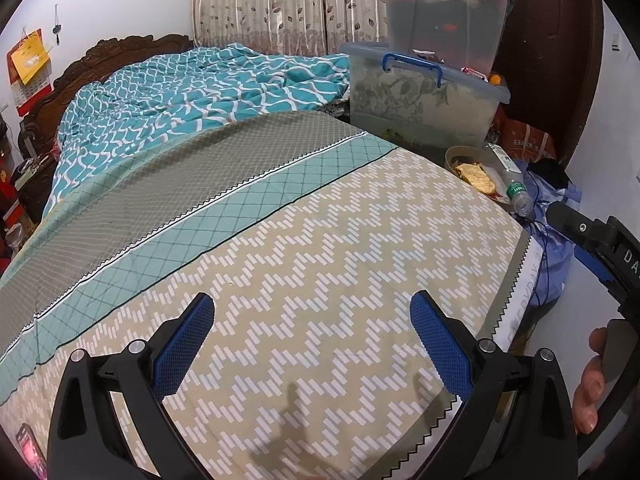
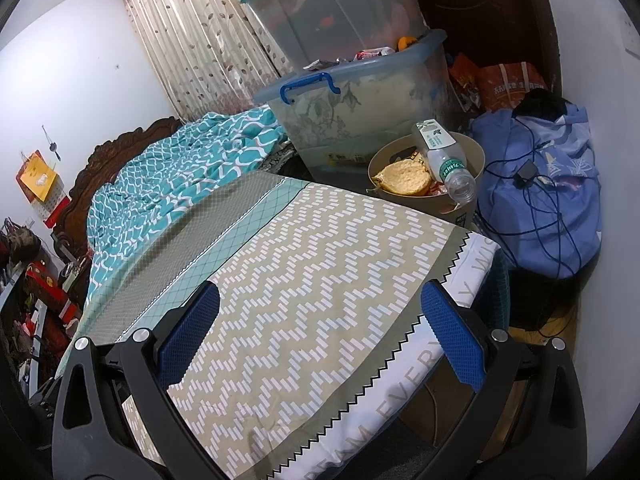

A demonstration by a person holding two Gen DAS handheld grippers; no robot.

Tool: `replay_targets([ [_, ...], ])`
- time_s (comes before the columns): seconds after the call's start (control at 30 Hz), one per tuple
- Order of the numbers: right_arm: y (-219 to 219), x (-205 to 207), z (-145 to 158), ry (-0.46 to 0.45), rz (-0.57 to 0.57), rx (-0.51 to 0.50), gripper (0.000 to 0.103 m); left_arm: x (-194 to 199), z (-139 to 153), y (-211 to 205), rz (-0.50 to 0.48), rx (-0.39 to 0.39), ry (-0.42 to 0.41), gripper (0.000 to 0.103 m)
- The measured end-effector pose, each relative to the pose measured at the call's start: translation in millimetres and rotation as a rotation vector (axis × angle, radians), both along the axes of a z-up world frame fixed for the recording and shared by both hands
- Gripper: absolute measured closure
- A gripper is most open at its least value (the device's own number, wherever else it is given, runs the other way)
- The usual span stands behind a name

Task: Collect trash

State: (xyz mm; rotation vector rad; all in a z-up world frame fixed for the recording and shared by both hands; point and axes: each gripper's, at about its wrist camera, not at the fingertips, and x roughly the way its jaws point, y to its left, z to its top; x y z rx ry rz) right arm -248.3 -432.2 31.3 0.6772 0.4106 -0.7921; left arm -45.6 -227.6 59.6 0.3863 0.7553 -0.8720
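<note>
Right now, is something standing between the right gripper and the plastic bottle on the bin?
Nothing visible does. The right gripper is open above the bed corner, and the plastic bottle lies across the bin's rim just beyond it, with only bedsheet below the path.

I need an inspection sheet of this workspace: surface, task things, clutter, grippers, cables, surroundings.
Surface: bed with a zigzag-patterned sheet; nothing lies on its near part.
Job's things: round bin beyond the bed corner, holding a yellow peel; an uncapped plastic bottle leans out over its rim.
Clutter: teal quilt bunched up at the headboard end.
Grippers: left gripper open, empty; right gripper open, empty.
Cables: dark cables draped over a blue bag.
Surroundings: stacked storage boxes, curtain.
</note>
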Motion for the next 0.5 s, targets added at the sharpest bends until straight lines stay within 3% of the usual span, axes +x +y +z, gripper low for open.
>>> replay_targets([
  [0.5, 0.3, 0.7, -0.1, 0.004, 0.000, 0.002, 0.003, 3.3, 0.6, 0.6, 0.026, 0.006, -0.017, 0.009],
])
